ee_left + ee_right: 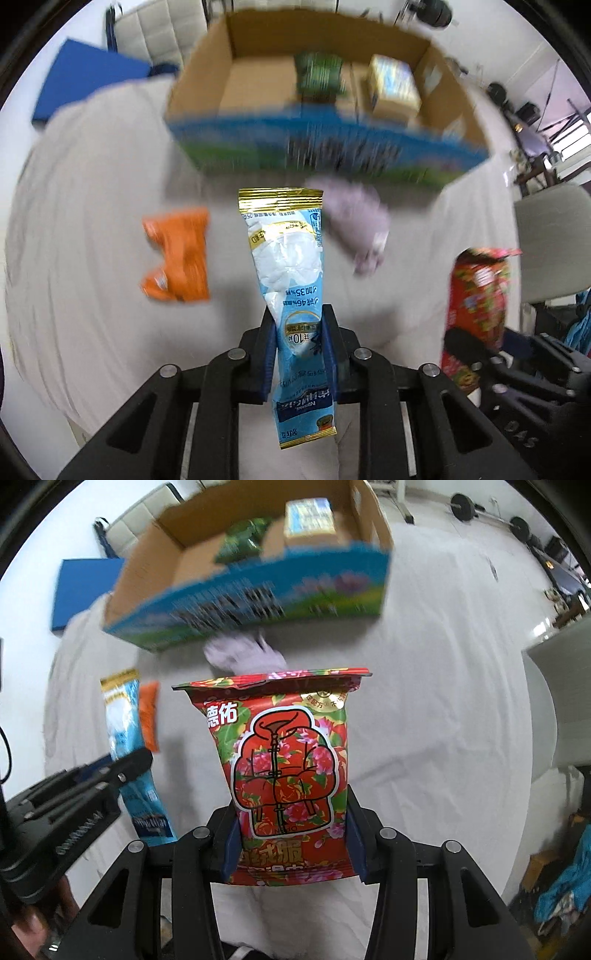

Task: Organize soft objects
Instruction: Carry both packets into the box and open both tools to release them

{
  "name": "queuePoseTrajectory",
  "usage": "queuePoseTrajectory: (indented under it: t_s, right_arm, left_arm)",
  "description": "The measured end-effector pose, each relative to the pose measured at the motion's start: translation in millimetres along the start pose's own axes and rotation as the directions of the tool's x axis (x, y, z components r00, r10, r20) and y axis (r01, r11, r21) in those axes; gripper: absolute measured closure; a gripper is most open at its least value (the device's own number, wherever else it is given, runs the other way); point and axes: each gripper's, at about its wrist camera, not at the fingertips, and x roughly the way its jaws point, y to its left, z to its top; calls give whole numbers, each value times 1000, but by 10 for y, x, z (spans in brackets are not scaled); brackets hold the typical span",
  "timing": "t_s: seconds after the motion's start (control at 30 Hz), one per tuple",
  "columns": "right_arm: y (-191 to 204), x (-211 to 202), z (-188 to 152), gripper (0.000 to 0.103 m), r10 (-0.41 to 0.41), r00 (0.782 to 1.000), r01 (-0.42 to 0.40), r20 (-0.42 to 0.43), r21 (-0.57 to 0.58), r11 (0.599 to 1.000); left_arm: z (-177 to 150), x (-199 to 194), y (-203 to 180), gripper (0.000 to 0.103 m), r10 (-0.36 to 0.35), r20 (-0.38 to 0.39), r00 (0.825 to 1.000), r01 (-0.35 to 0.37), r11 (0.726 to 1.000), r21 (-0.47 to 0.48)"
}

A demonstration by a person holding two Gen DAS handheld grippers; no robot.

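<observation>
Both grippers carry a packet toward the cardboard box ahead.

Nearest, the left gripper (298, 332) has its jaws closed narrowly on a long blue sachet (288, 266), gripped low on its length, long axis pointing to 12 o'clock. The right gripper (291, 834) has its jaws spread wider and clamped on the sides of a red floral packet (286, 760), upright. Beyond, on the white cloth (92, 221), lie an orange packet (177, 254) at 10 o'clock and a blurred lilac bundle (360, 225) at 1 o'clock. Farthest, the box (321, 147) sits open at 12 o'clock for the left gripper and at 11 for the right one, neither clearly nearer.
</observation>
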Motion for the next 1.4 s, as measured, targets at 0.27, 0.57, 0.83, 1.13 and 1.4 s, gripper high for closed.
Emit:
queuePoseTrajectory:
  t_s: [0.27, 0.57, 0.83, 1.13, 1.4]
  right_arm:
    - [226, -569, 465, 54, 80, 993, -75, 92, -53, 996]
    - [338, -770, 1300, 54, 78, 984, -71, 162, -48, 996]
    - [278, -363, 1996, 54, 15, 994, -15, 104, 1, 1000]
    - [288, 458, 2322, 54, -51, 998, 52, -43, 23, 998]
    - [325, 901, 2458, 53, -89, 987, 95, -134, 33, 995]
  left_arm:
    - [702, -616, 54, 84, -84, 173, 981, 86, 996, -5]
    - [1571, -719, 154, 84, -122, 209, 970, 121, 992, 21]
    - [2404, -311, 295, 83, -65, 130, 989, 62, 998, 27]
    - [2969, 788, 426, 83, -28, -96, 995, 29, 1000, 5]
    - [3114, 1334, 437, 80, 26, -237, 971, -17, 999, 39]
